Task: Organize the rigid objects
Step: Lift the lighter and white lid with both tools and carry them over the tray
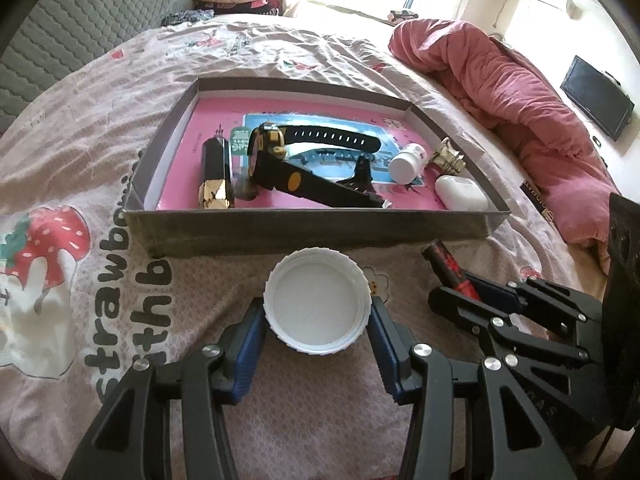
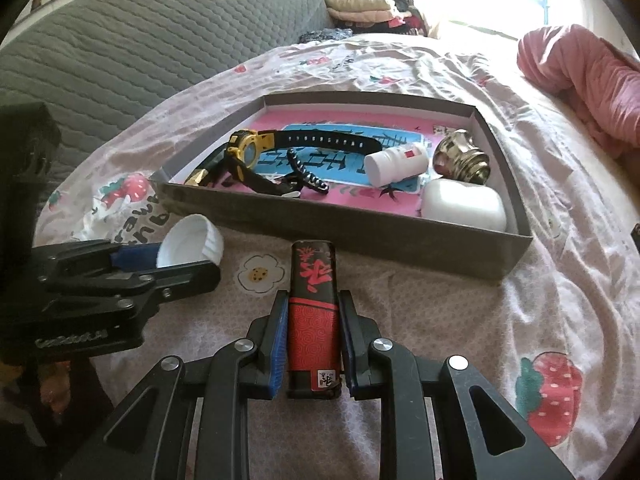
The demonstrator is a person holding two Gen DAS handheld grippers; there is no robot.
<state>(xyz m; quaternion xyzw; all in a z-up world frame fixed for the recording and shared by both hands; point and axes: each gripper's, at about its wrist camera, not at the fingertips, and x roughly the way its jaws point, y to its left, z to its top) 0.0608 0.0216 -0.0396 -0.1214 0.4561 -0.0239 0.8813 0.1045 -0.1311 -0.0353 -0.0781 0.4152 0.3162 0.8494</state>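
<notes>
A grey shallow box (image 1: 312, 230) (image 2: 360, 228) with a pink floor lies on the bed. In it are a black and yellow watch (image 1: 276, 160) (image 2: 244, 152), a black and gold faceted case (image 1: 216, 176), a black hair clip (image 2: 308, 172), a small white bottle (image 1: 406, 162) (image 2: 394, 166), a gold ornament (image 1: 448, 158) (image 2: 460, 156) and a white earbud case (image 1: 460, 194) (image 2: 464, 204). My left gripper (image 1: 318, 312) (image 2: 176, 260) is shut on a white bottle cap (image 1: 316, 304) (image 2: 192, 246), just in front of the box. My right gripper (image 2: 314, 320) (image 1: 456, 292) is shut on a red and black lighter (image 2: 314, 312) (image 1: 448, 266), beside it.
The bed has a strawberry-print sheet (image 1: 100, 264). A pink quilt (image 1: 520, 112) (image 2: 580, 76) is bunched at the right. A grey quilted headboard (image 2: 140, 40) stands at the left, folded clothes (image 2: 360, 8) behind it. A wall screen (image 1: 596, 96) is at far right.
</notes>
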